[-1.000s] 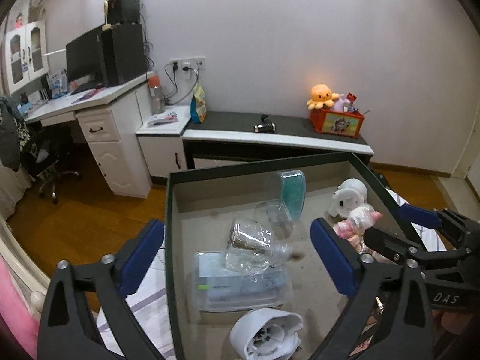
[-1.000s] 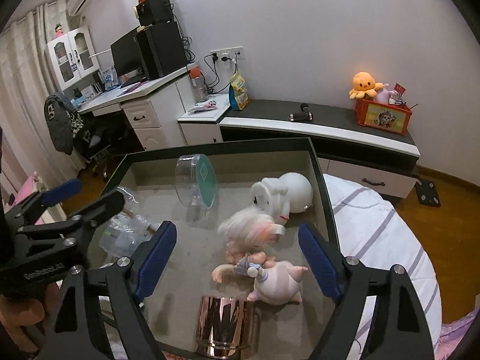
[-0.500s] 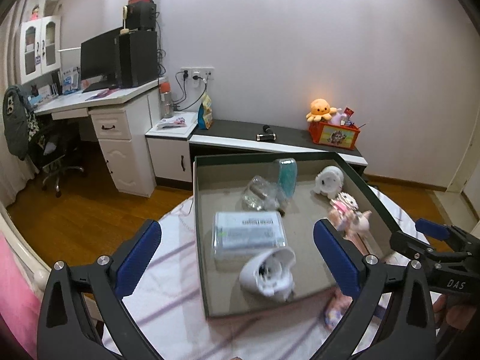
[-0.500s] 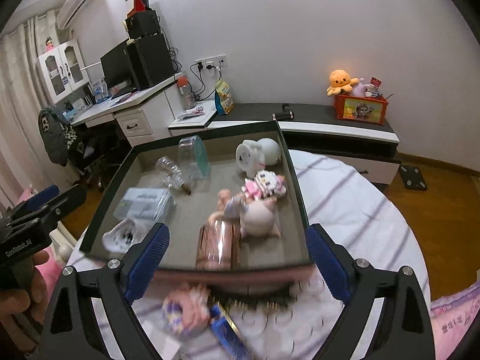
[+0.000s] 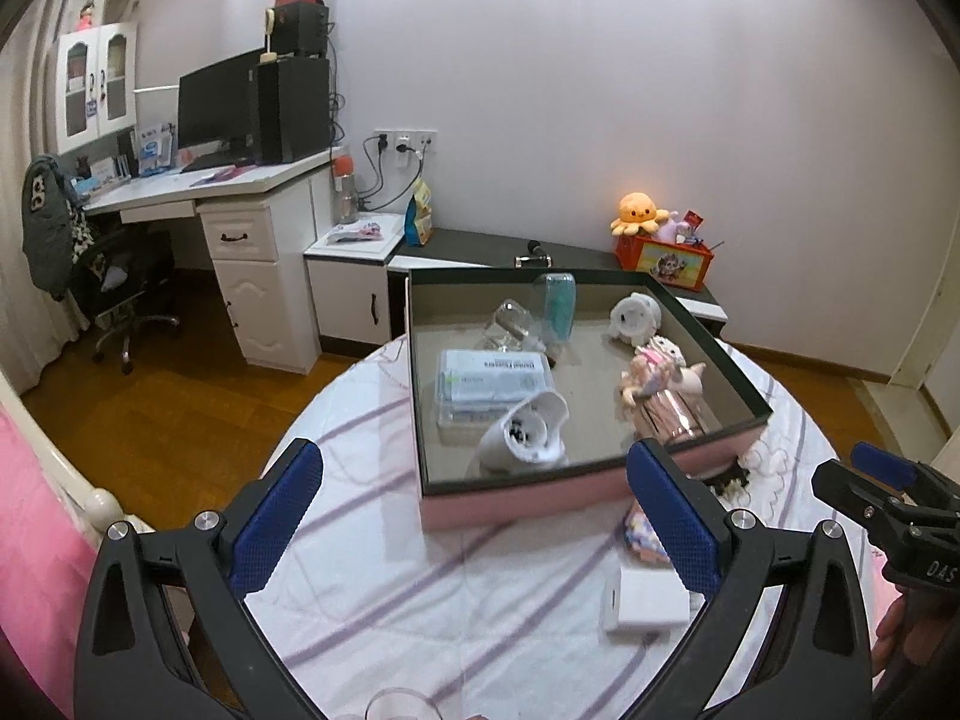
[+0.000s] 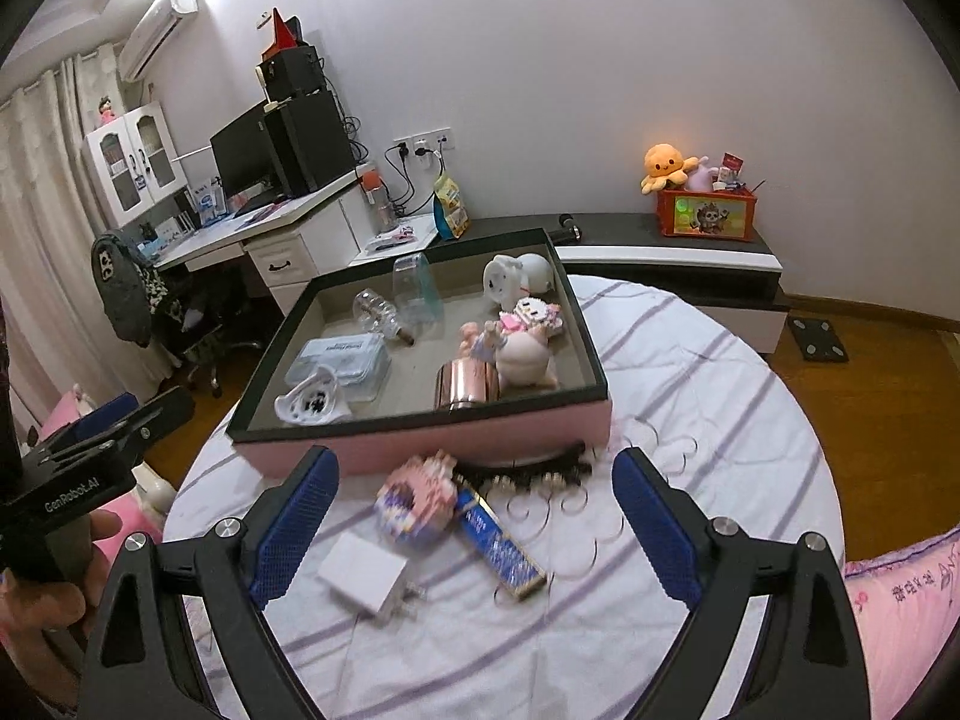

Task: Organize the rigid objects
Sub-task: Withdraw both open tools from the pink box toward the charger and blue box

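Round bed with the white, purple-striped cover [image 6: 690, 372]: it is carrying everything; being soft, it is likely letting things tip or slide if a gripper is pressing down beside them.
Shallow pink-sided box with a dark rim [image 6: 420, 438]: it is sitting at the far middle of the bed, holding the sorted pieces; a careless reach over its near wall is risking a shove that shifts it off its spot.
Left gripper [image 5: 474, 516]: its blue pads are standing wide apart with nothing between them, hanging over the near left of the bed.
Right gripper [image 6: 474, 522]: its jaws have just been opening and are gaping wide, gripping nothing, with the loose items lying below and between the pads.
White plug-in charger block [image 6: 366, 576]: it is lying near and left, prongs showing; a grip on the prongs is likely slipping.
Pink and purple toy-brick figure [image 6: 414, 501]: it is lying just beside the box wall; a hard squeeze is risking bricks breaking off.
Blue and gold flat stick-shaped pack [image 6: 501, 546]: it is touching the figure, so lifting one is possibly dragging the other.
Right view only: it is showing the blue pack and the charger's prongs.
Left view only: it is showing a clear glass rim [image 5: 399, 708] at the near edge.
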`<state>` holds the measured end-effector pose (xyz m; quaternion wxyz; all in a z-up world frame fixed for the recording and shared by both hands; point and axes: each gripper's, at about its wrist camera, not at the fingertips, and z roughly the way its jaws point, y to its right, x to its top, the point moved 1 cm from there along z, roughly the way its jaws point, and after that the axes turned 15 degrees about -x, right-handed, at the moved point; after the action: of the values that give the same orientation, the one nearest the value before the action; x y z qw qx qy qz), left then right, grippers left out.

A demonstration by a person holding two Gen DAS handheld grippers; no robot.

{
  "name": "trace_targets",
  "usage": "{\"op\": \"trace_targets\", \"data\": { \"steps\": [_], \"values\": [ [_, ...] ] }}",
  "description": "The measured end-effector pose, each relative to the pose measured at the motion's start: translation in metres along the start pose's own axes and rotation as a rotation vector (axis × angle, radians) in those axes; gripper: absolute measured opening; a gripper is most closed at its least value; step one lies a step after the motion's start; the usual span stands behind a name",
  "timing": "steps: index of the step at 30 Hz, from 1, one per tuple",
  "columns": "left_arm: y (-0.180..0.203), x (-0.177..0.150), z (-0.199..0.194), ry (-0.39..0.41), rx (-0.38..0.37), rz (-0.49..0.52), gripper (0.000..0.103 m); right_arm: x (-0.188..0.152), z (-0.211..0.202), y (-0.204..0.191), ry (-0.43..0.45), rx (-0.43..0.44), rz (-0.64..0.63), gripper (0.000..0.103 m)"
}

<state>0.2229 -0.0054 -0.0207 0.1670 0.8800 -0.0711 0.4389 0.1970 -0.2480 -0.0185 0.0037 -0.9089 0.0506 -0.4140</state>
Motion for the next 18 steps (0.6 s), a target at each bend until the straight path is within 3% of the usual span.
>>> {"op": "trace_targets", "data": {
  "steps": [18],
  "values": [
    [0.019,-0.052,-0.032,-0.06,-0.003,-0.002,0.103,-0.035,-0.033,0.005,0.011,-0.01,-0.021,0.094]
  ]
}}
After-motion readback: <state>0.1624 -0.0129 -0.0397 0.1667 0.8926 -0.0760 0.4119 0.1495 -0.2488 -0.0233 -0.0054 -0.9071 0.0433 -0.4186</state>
